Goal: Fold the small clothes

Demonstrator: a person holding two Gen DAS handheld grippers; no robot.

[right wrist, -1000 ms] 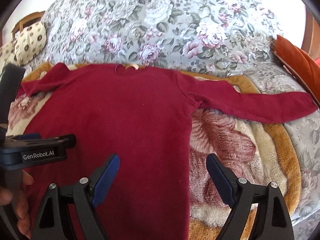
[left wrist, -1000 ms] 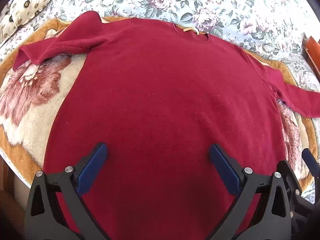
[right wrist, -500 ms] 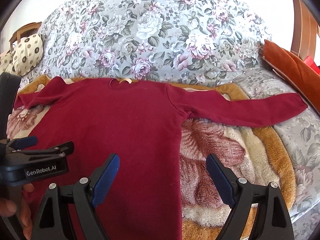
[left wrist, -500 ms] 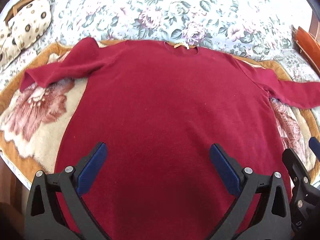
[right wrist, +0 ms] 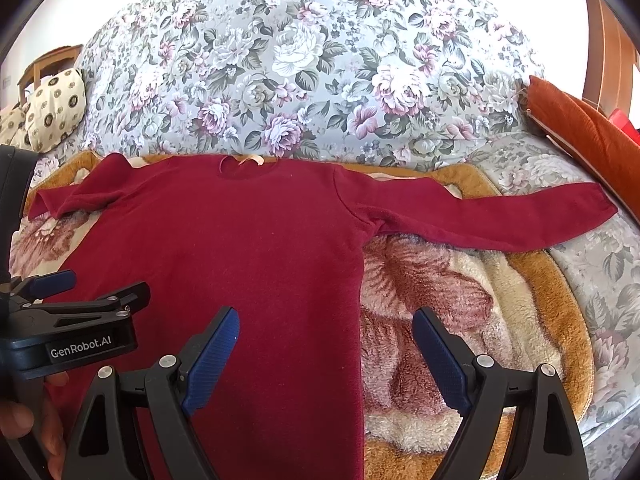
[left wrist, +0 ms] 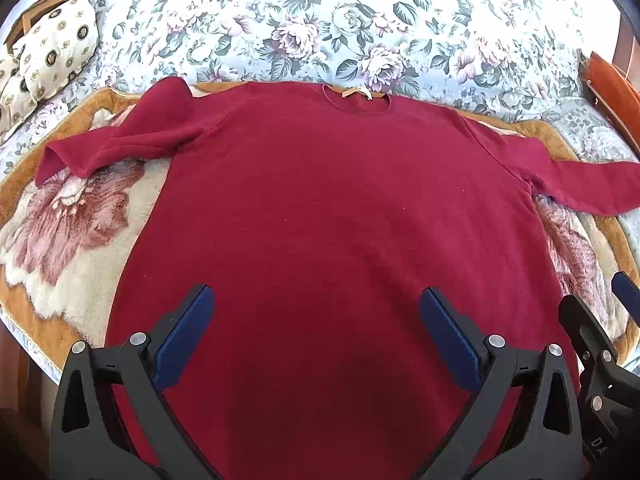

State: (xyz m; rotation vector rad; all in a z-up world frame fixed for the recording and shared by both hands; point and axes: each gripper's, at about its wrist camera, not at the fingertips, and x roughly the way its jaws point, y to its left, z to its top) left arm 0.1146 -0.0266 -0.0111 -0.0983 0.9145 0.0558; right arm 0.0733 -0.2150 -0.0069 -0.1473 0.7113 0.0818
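A dark red long-sleeved sweater [left wrist: 340, 216] [right wrist: 240, 248] lies flat, neckline at the far side, on a fleece blanket. Its left sleeve [left wrist: 120, 140] is folded back on itself near the shoulder. Its right sleeve [right wrist: 480, 216] stretches straight out to the right. My left gripper [left wrist: 316, 324] hovers open over the lower middle of the sweater, nothing between its blue pads. My right gripper [right wrist: 326, 344] is open above the sweater's right side edge, one pad over the red cloth, the other over the blanket. The left gripper's body [right wrist: 68, 336] shows at the left of the right wrist view.
The tan and cream flowered blanket [right wrist: 460, 300] covers a bed with a grey floral bedspread [right wrist: 320, 72]. A cream patterned cushion [left wrist: 48, 52] sits at the far left, an orange cushion [right wrist: 580, 136] at the far right. A hand [right wrist: 24, 428] holds the left gripper.
Both cameras have pulled back and tilted up, so the sweater sits lower in view and more bedspread shows. Both grippers remain open; the sweater has not moved.
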